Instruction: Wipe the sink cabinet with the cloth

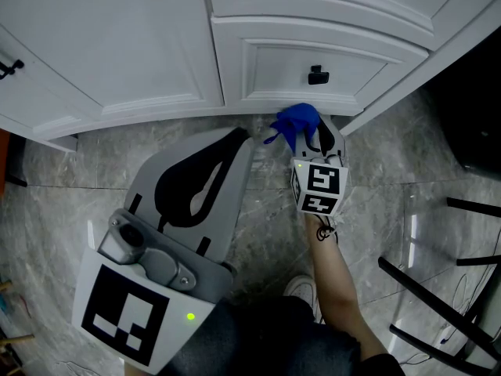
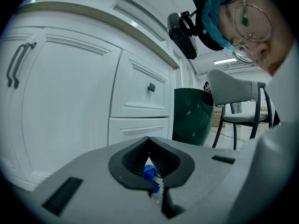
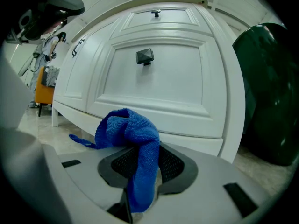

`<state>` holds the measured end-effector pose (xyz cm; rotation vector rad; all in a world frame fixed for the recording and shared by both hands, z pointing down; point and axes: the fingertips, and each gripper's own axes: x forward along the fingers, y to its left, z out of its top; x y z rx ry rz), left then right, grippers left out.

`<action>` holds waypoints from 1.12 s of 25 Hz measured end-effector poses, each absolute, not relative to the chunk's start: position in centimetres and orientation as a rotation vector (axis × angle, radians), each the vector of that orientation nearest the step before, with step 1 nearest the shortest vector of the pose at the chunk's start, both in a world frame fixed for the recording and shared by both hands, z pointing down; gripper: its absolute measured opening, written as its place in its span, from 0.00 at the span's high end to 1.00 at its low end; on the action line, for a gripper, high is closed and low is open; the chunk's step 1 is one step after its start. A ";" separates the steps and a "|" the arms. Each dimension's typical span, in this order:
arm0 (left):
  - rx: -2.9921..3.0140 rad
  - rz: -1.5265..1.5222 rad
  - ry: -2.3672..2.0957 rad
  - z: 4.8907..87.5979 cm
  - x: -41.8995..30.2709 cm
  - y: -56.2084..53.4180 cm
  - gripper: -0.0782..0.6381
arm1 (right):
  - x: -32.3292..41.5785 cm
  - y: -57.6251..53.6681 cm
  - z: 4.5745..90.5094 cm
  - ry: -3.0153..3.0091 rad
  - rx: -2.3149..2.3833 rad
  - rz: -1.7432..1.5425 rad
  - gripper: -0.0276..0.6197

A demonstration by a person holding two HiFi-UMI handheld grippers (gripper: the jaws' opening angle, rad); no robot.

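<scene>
The right gripper (image 3: 145,147) is clenched on the blue cloth (image 3: 130,130), which runs down between its dark pads and bunches into a loose wad above the tips, with a thin tail trailing off to the left. The wad sits at the foot of the white sink cabinet (image 1: 117,45), just below the lower drawer front (image 3: 154,80) with its black knob (image 3: 145,56); whether the cloth touches the wood cannot be told. In the head view the cloth (image 1: 297,120) lies against the cabinet's bottom edge above the marbled floor (image 1: 266,210), and the person's forearm (image 1: 337,269) runs back from the marker cube (image 1: 319,186). The left gripper (image 1: 243,135) hangs nearer and to the left, its jaws pressed together at the tips and grasping nothing. A dark green bin (image 3: 271,92) stands to the cabinet's right.
</scene>
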<state>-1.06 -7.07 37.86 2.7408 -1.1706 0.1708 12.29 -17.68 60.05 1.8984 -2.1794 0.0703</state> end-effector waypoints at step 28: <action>2.745 0.177 -1.174 37.8 -0.7 -7.0 0.89 | 18.0 -17.3 60.2 -2.061 2.044 0.114 0.78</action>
